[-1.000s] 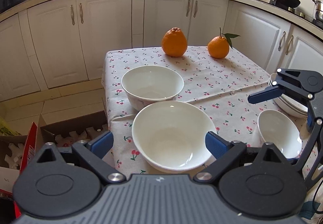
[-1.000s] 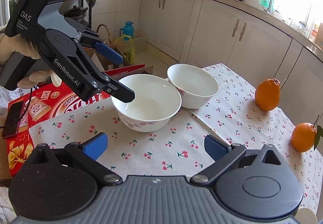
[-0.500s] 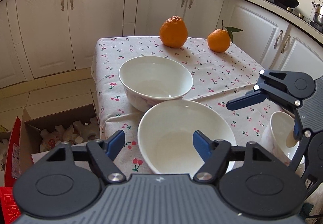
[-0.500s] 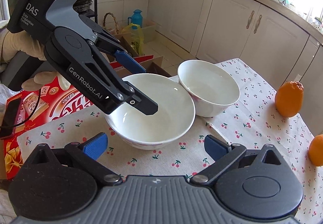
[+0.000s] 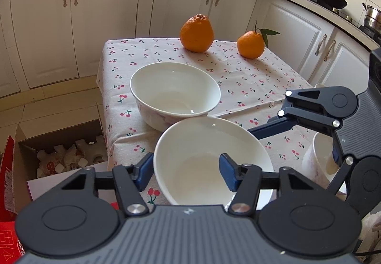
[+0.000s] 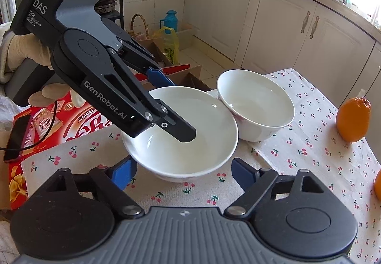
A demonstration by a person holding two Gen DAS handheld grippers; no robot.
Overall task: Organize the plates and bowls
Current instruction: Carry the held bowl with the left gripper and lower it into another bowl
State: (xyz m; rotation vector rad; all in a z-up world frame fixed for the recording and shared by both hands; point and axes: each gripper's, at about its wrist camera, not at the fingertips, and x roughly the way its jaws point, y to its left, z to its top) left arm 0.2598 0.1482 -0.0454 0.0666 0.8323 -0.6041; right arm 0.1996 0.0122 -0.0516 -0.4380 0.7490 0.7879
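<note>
Compared with a second ago, our left tool (image 5: 185, 172) has narrowed from wide open until its blue pads straddle the near rim of the nearer white bowl (image 5: 212, 164), low in the left wrist view: one pad outside the wall, one inside. We judge it clamped on the rim, though contact at the pads is not fully clear. The bowl's far edge looks raised against the second white bowl (image 5: 175, 92) behind it at frame centre, so we judge a lift for nesting is starting. Our right tool (image 6: 183, 174) hangs open and empty just before that same nearer bowl in its own view. We count two large bowls on the cherry-print worktop (image 5: 250, 78), one smaller white bowl (image 5: 319, 159) at the right edge partly hidden, and two oranges (image 5: 196, 33) at the far end; no plates show now.
</note>
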